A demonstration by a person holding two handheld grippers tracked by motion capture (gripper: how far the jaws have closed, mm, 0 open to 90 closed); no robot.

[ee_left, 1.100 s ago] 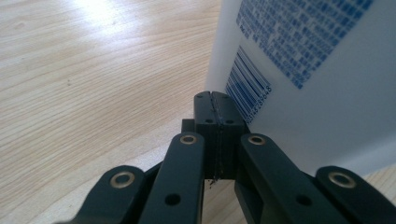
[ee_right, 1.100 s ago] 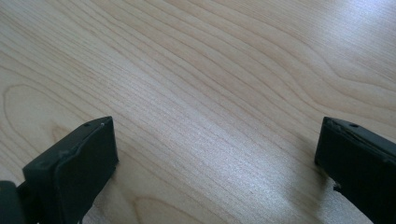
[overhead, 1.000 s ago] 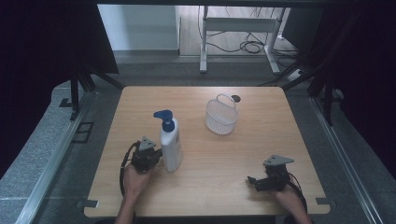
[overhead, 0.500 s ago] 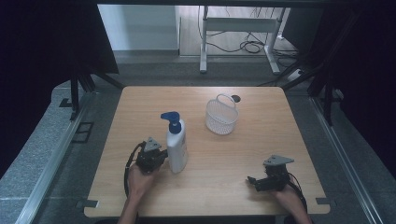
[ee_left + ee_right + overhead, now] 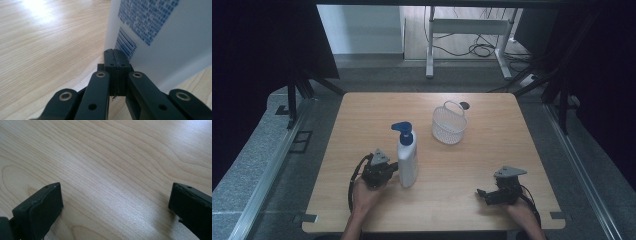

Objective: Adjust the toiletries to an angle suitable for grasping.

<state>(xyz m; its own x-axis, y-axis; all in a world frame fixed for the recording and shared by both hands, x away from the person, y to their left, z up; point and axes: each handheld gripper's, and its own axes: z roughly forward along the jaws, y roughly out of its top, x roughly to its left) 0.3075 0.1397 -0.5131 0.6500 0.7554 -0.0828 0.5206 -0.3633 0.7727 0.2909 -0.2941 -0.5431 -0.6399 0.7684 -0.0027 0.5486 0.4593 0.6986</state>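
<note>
A tall white plastic pump bottle with a blue dispenser head [image 5: 407,156] stands upright on the light wooden tabletop [image 5: 472,175], a little toward seven o'clock from the tabletop's middle. The left tongs [image 5: 395,170] sit at the bottle's nine o'clock side, low against its base. In the left gripper view their jaws are pressed fully together with nothing between them, and their closed tip [image 5: 115,55] meets the bottle's white wall [image 5: 175,50] just under the blue barcode. Closed like that, they work as a blunt pusher rather than a clamp, so the likely purpose is to nudge or slide the bottle sideways toward three o'clock without lifting it. The low contact point suits that: a push near the foot is less apt to tip a tall container.

The right tongs [image 5: 482,193] lie near the five o'clock corner, well apart from the bottle, jaws spread wide over bare wood, seemingly parked in readiness.

A white wire-mesh basket with a loop handle [image 5: 448,123] waits at one o'clock of the bottle, apart from it.
</note>
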